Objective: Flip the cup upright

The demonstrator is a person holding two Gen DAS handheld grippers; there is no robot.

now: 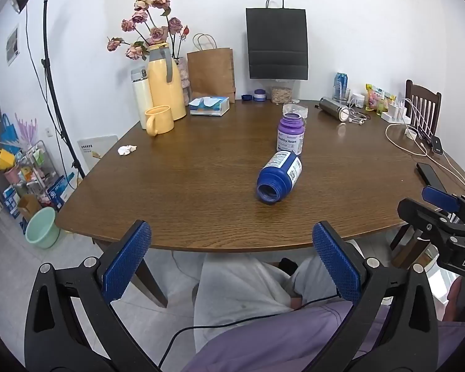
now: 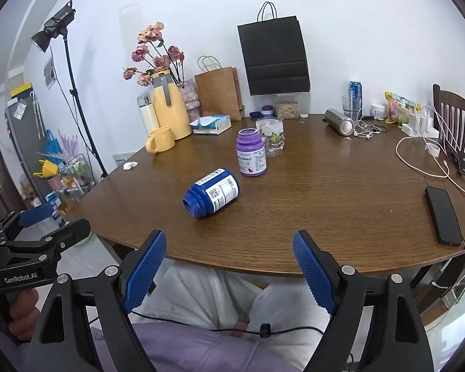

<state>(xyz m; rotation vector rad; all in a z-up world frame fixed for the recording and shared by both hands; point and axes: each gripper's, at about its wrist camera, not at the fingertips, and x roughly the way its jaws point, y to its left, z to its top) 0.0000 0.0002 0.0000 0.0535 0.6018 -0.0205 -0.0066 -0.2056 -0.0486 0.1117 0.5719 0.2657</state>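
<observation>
A dark blue open-mouthed container (image 1: 279,176) (image 2: 212,193) lies on its side on the brown wooden table (image 1: 170,192) (image 2: 325,223), mouth pointing toward the near edge. Just behind it a purple container (image 1: 290,135) (image 2: 251,153) stands upright, apart from it. My left gripper (image 1: 232,232) is open and holds nothing, hovering at the table's near edge, short of the blue container. My right gripper (image 2: 229,238) is also open and holds nothing, at the near edge, with the blue container slightly left of its centre line.
A yellow mug (image 1: 158,120), yellow jug and white flask stand at the back left with a tissue box. A clear plastic jar (image 2: 271,138) sits behind the purple container. A steel flask (image 2: 339,122), cables and a black phone (image 2: 443,215) lie on the right. A person's lap is below the table edge.
</observation>
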